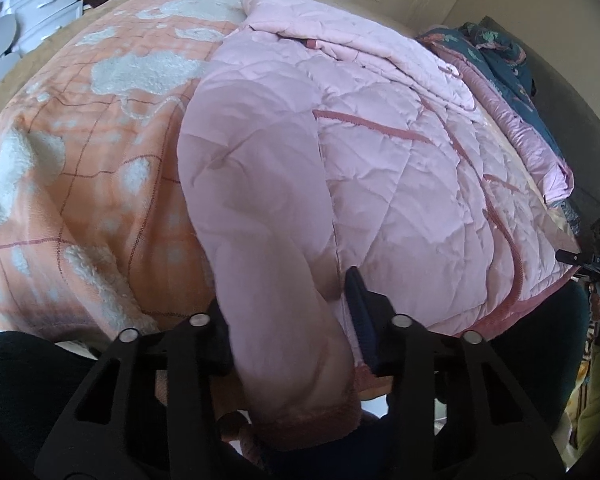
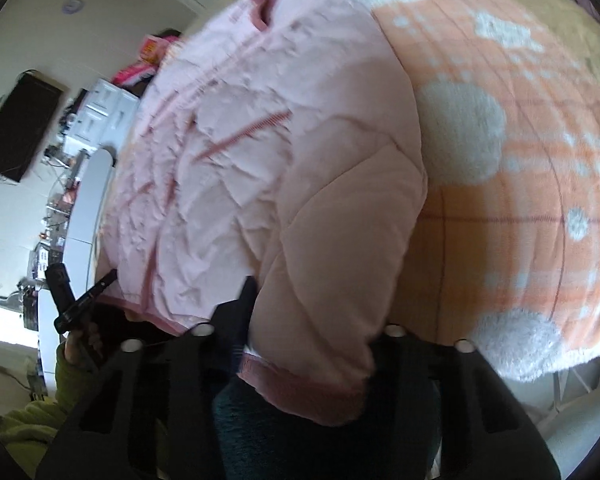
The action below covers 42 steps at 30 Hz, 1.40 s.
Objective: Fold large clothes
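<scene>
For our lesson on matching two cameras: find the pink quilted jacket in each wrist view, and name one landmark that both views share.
Left wrist view: the pink quilted jacket fills the centre and right, one sleeve running down between the jaws.
Right wrist view: the jacket fills the centre and left, a sleeve hanging down between the jaws.
Shared landmark: the orange blanket with white patches under the jacket.
</scene>
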Available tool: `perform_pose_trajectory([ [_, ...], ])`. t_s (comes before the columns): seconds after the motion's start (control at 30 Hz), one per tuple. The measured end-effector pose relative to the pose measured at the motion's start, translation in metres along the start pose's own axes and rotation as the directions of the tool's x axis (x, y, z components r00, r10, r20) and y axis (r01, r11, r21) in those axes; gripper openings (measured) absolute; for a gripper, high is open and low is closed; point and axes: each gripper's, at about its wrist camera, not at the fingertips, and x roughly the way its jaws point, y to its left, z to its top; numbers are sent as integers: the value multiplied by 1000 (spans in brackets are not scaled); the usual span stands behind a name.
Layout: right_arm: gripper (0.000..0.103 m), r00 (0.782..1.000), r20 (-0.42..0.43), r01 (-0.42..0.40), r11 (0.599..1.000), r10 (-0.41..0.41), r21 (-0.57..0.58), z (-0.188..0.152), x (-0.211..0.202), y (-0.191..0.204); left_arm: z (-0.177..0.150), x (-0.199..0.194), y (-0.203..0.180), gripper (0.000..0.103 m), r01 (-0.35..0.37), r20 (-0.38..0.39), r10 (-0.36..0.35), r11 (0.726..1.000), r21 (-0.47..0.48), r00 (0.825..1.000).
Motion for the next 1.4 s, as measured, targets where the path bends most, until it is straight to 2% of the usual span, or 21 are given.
perform_pose_trajectory([
  [0.2, 22, 994, 105, 20, 997, -12, -74, 5, -14, 24, 5, -15, -4, 15, 15, 54, -15, 1000, 9, 998],
  [0.33, 20, 984, 180, 32, 995, -15, -96, 8, -24, 36, 16, -35, -12, 12, 31, 116, -36, 999, 39, 993],
  [0.6, 17, 948, 317, 30, 985, 25, -169, 25, -53, 65, 49, -60, -29, 11, 44, 203, -59, 996, 78, 977],
  [0.9, 17, 916, 398, 31, 981, 50, -194, 50, -71, 80, 88, -81, -43, 11, 40, 275, -68, 994, 105, 959],
  [1.23, 16, 892, 446, 17, 980, 74, -197, 77, -83, 92, 125, -93, -55, 11, 29, 322, -71, 990, 135, 944],
  [1.4, 16, 880, 469, 12, 983, 77, -184, 91, -85, 94, 142, -94, -59, 11, -2, 349, -50, 989, 148, 936],
])
